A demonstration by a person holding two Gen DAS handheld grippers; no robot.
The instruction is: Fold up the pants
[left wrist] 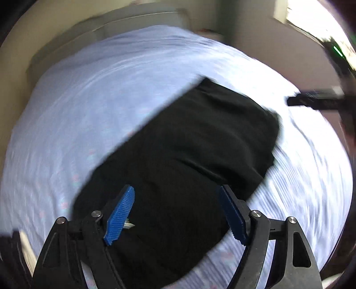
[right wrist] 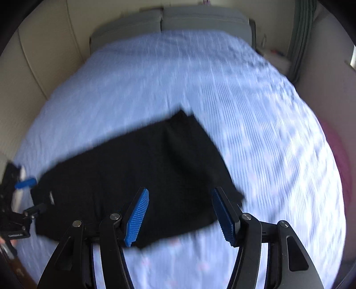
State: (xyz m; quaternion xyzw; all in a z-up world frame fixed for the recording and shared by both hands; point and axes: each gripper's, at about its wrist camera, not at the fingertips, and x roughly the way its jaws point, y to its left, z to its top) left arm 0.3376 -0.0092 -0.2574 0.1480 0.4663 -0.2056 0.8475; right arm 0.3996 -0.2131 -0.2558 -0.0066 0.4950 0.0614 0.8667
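Black pants (left wrist: 184,160) lie folded into a thick rectangle on the light blue bedsheet (left wrist: 100,100). My left gripper (left wrist: 176,213) is open and empty, its blue pads spread above the near end of the pants. In the right wrist view the pants (right wrist: 142,169) lie across the middle of the sheet (right wrist: 244,111). My right gripper (right wrist: 180,213) is open and empty above their near edge. The left gripper also shows at the left edge of the right wrist view (right wrist: 24,193), beside the pants' left end. The right gripper shows blurred at the right edge of the left wrist view (left wrist: 316,100).
The bed fills both views, with grey pillows (right wrist: 178,20) at the headboard end. Beige walls (right wrist: 40,55) close in on the left. A bright window (left wrist: 316,20) is at the upper right. A curtain (right wrist: 300,33) hangs at the right. Both views are motion-blurred.
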